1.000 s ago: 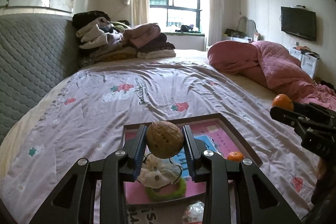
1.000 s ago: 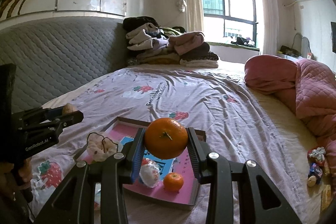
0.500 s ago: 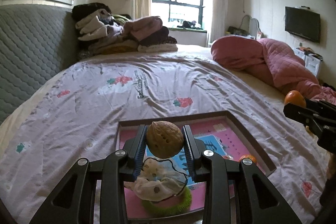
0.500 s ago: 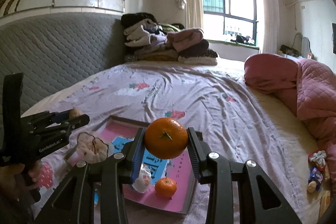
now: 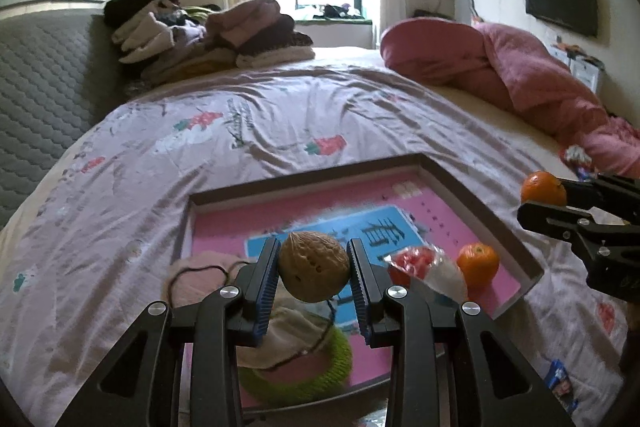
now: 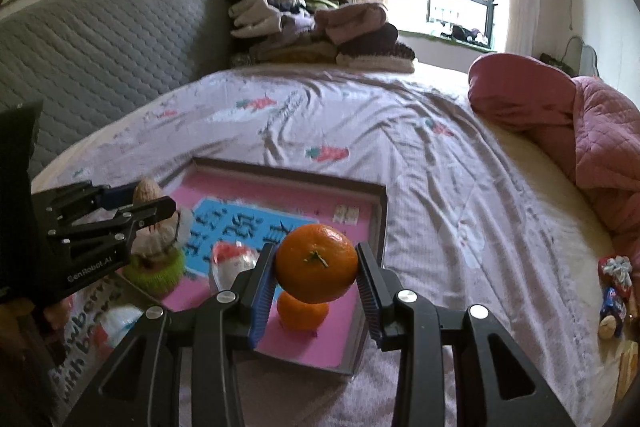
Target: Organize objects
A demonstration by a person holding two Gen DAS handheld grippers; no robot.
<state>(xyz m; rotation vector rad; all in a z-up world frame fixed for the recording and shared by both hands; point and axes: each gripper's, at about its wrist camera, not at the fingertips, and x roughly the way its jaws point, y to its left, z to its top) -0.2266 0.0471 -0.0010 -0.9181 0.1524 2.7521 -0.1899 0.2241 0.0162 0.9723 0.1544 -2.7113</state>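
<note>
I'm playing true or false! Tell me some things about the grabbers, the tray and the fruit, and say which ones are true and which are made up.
1. The left gripper holds a walnut. True.
2. The right gripper is empty. False: it grips an orange.
3. Another orange already lies in the pink tray. True.
4. The tray sits on a wooden table. False: it lies on the bedsheet.
5. A green knitted ring is in the tray. True.

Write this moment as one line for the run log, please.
left gripper: shut on walnut | right gripper: shut on held orange | both above tray | second orange in tray
</note>
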